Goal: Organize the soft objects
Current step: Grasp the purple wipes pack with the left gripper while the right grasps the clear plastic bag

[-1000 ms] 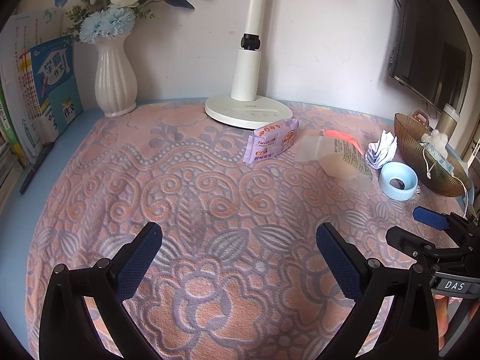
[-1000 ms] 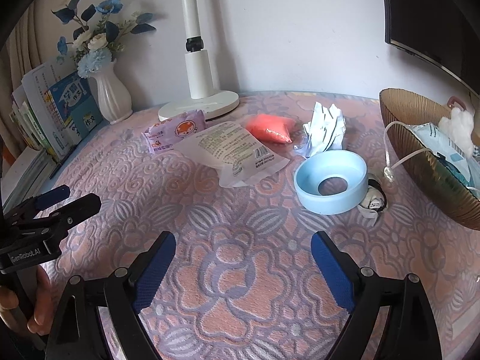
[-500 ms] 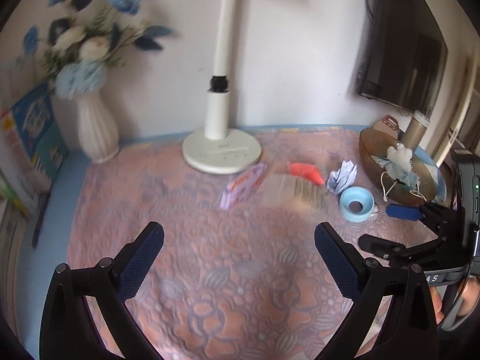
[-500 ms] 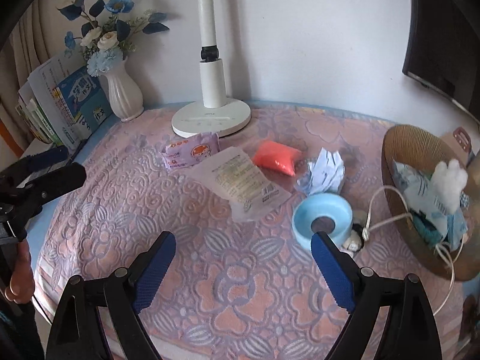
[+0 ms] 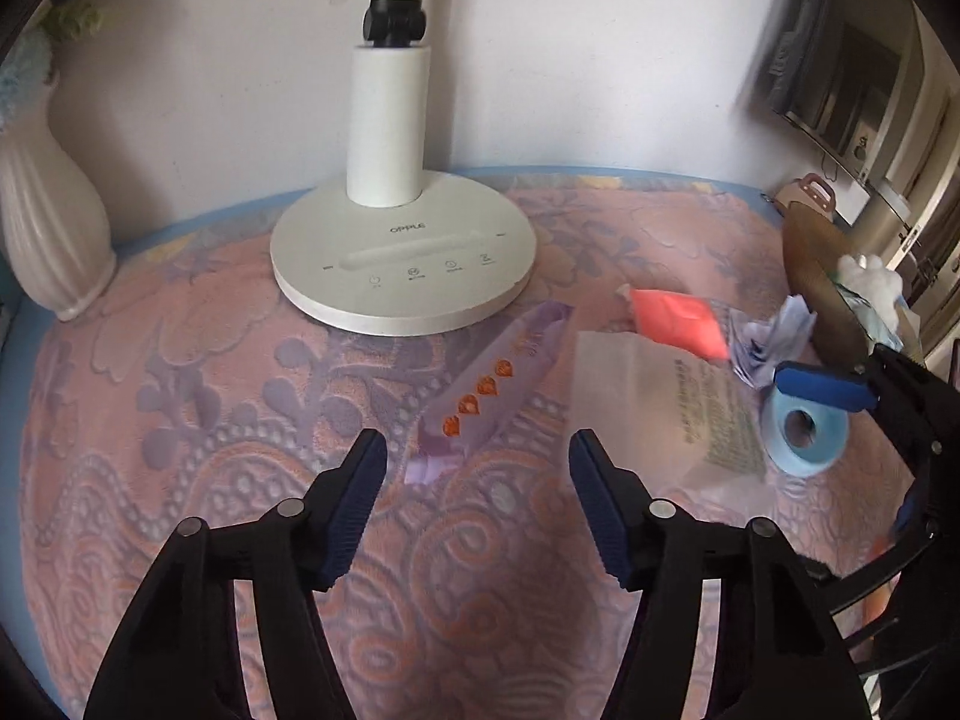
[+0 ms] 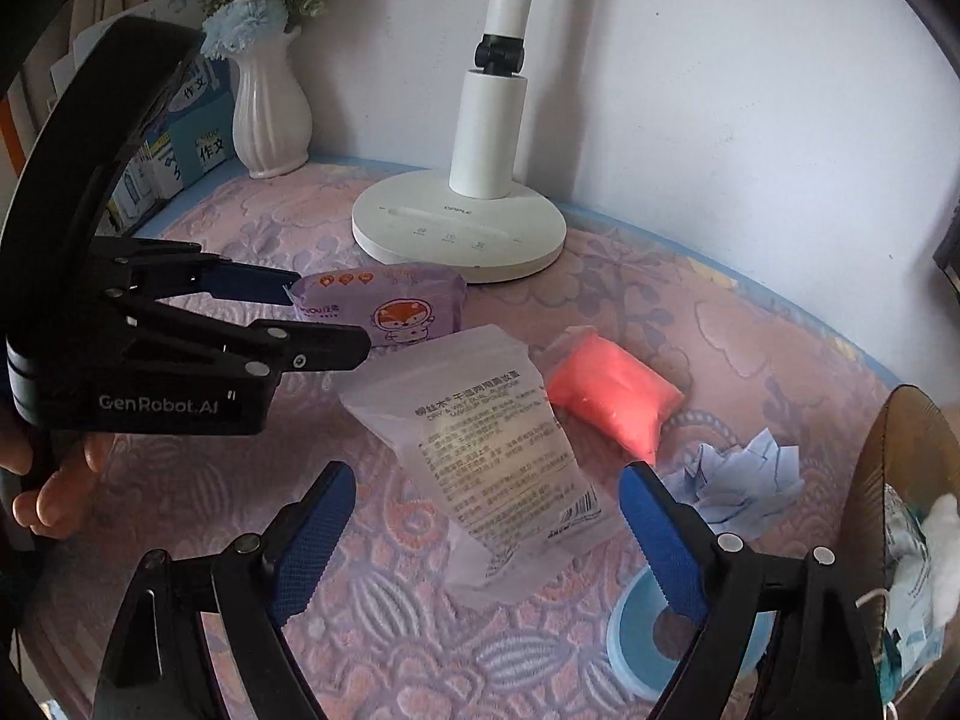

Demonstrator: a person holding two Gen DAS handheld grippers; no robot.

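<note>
A purple tissue pack [image 5: 492, 396] [image 6: 390, 306] lies in front of the lamp base. My left gripper [image 5: 477, 462] [image 6: 330, 318] has the pack's near end between its jaws, which are closing; the pads do not press on it. Beside the pack lies a clear printed plastic bag [image 6: 498, 450] [image 5: 666, 402]. My right gripper [image 6: 489, 504] [image 5: 864, 450] hangs over the bag with its blue pads on either side, jaws wide and closing a little, holding nothing. An orange-pink pouch [image 6: 612, 396] [image 5: 678, 324] and crumpled blue-white paper [image 6: 744, 480] [image 5: 774, 342] lie further right.
A brown bowl [image 6: 888, 468] [image 5: 816, 288] at the right edge holds a face mask and cotton. A blue ring [image 6: 636, 636] [image 5: 804, 438] lies near it. The white lamp base [image 6: 459, 228] [image 5: 402, 264], a white vase [image 6: 270, 114] [image 5: 48, 228] and books [image 6: 192, 144] stand at the back.
My left gripper has moved forward and down to the purple pack, and its jaws have narrowed. My right gripper has come down over the clear bag.
</note>
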